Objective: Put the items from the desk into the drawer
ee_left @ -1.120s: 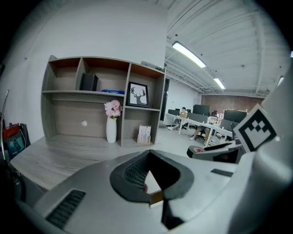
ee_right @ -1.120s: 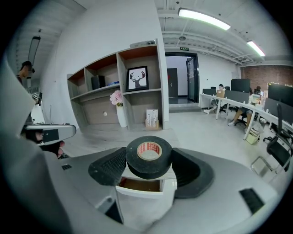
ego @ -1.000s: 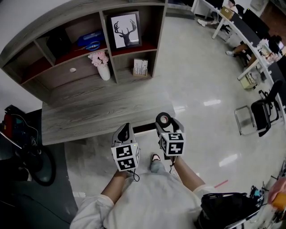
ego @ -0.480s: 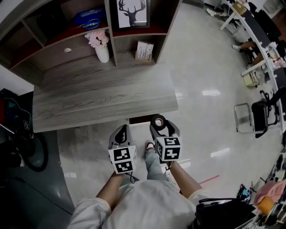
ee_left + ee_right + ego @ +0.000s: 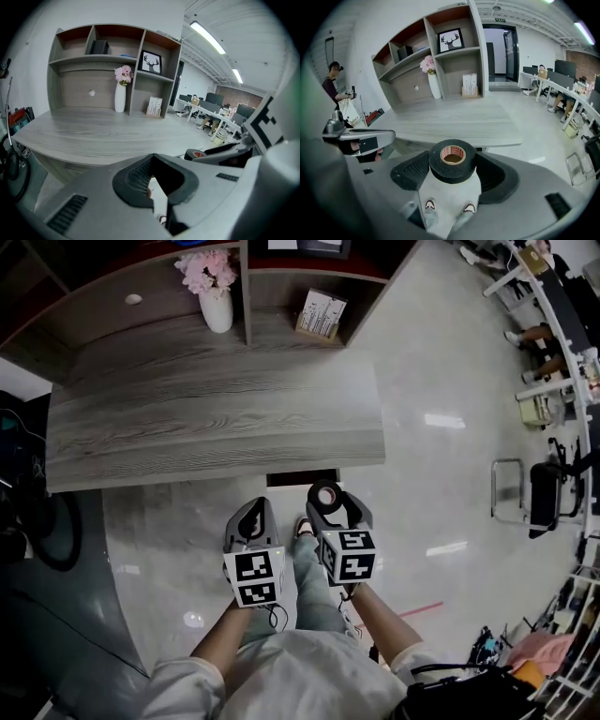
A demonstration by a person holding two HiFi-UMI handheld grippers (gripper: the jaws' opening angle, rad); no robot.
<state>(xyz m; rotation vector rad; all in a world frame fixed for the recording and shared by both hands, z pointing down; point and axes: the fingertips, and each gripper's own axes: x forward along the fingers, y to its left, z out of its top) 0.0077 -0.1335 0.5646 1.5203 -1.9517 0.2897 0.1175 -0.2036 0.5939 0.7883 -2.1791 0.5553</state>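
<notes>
A black roll of tape (image 5: 452, 161) with a red-printed core sits between the pads of my right gripper (image 5: 453, 174), which is shut on it. In the head view that gripper (image 5: 328, 498) holds the tape (image 5: 325, 494) just in front of the grey wooden desk (image 5: 216, 418), over the floor. My left gripper (image 5: 251, 514) hangs beside it. Its jaws (image 5: 152, 176) are closed together with nothing in them. A dark slot (image 5: 300, 478) shows under the desk's front edge. A drawer front with a round knob (image 5: 92, 93) sits shut in the shelf unit behind.
A white vase of pink flowers (image 5: 214, 296) and a small white box (image 5: 321, 315) stand at the desk's back. Dark gear and cables (image 5: 28, 521) lie on the floor at left. A black chair (image 5: 544, 493) stands at right. A person (image 5: 335, 82) stands far left.
Both grippers have drawn back a little from the desk's front edge, with the tape still held in the right one. The head view has tilted down, cutting off the upper shelves.
</notes>
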